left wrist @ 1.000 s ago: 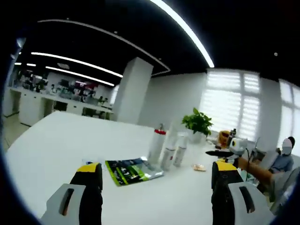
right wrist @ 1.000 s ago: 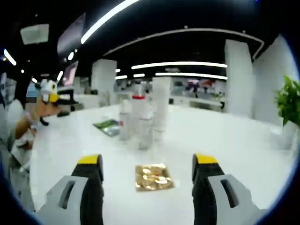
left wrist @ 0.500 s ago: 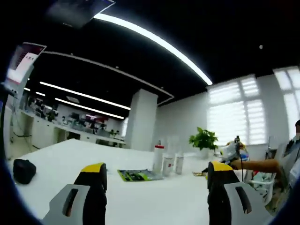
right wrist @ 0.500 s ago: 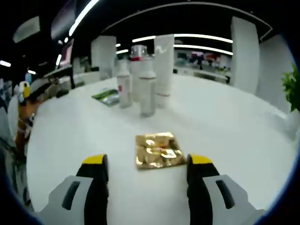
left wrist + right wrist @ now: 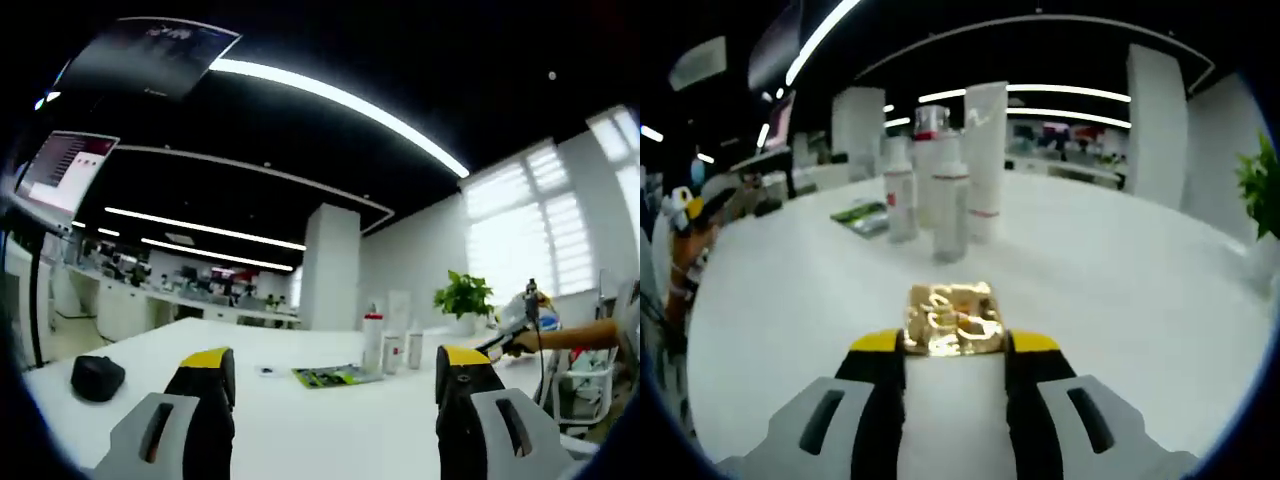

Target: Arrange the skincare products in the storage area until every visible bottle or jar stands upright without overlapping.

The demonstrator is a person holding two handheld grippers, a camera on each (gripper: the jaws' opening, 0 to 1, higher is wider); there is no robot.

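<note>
On the white table (image 5: 1160, 300), the right gripper (image 5: 955, 345) has its jaws closed in on the gold sachet (image 5: 953, 318), apparently pinching its near edge (contact is hard to confirm). Bare tabletop surrounds it. Beyond, upright bottles (image 5: 950, 210) cluster beside a flat green packet (image 5: 862, 215). The left gripper (image 5: 335, 375) hangs spread, holding nothing.

You have four upright containers on the tabletop (image 5: 1160, 300): three bottles (image 5: 950, 208) and one tall tube (image 5: 985, 160). Add one gold sachet (image 5: 952, 318), one green packet (image 5: 864, 217), one black mouse (image 5: 97, 377) and one potted plant (image 5: 465, 298).
</note>
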